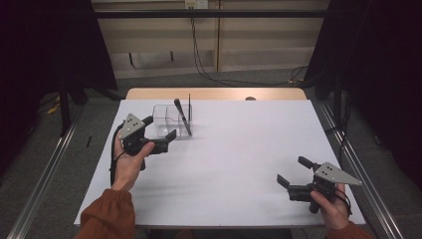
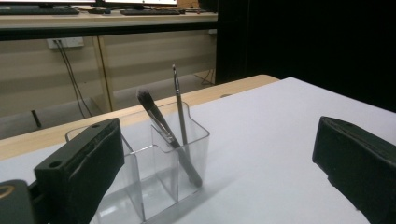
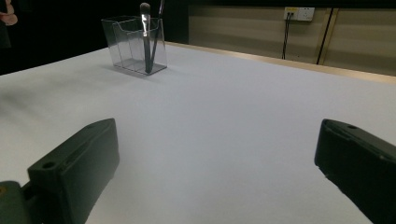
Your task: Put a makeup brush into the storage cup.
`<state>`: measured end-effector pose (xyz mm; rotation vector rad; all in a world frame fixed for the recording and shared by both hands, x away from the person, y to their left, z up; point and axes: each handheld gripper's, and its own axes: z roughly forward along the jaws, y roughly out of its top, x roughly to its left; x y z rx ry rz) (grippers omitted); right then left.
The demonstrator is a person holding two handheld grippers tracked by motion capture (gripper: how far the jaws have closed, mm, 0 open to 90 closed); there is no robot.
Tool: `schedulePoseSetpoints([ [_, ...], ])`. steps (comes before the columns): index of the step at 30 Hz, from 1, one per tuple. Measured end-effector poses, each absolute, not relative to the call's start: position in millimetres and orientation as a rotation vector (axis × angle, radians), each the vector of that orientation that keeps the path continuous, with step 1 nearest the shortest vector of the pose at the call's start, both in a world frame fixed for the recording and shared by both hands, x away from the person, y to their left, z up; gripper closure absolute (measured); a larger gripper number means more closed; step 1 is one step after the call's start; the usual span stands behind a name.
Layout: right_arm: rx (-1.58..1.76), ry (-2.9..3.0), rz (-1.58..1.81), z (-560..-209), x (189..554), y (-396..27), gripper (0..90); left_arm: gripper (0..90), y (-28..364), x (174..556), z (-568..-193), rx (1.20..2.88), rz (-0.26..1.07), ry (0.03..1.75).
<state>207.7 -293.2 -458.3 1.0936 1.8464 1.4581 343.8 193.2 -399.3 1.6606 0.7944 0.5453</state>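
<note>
Reaching your spread left claw (image 1: 160, 133) toward the clear box (image 1: 166, 119), you must next pinch the brush (image 2: 161, 126) just ahead; your right claw (image 1: 294, 174) hangs spread.

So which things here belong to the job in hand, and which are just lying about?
In play:
clear plastic compartment organiser
black makeup brush with dark bristles
thin black stick-like brush
left gripper, open beside the organiser

Just about:
right gripper, open, idle
wall cables
</note>
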Motion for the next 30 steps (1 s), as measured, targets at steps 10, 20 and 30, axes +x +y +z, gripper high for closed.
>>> schedulePoseSetpoints([
  [10,1.094,1.842,1.460,-458.5,208.1,-293.6,0.0,3.1,205.5,327.5,-412.0,1.665,0.557,0.799],
  [20,1.099,1.840,1.456,-458.7,208.0,-293.8,0.0,3.4,221.0,303.2,-416.4,1.637,0.565,0.846],
  [30,1.099,1.840,1.456,-457.9,206.9,-293.6,0.0,4.0,239.7,278.5,-429.0,1.635,0.532,0.859],
])
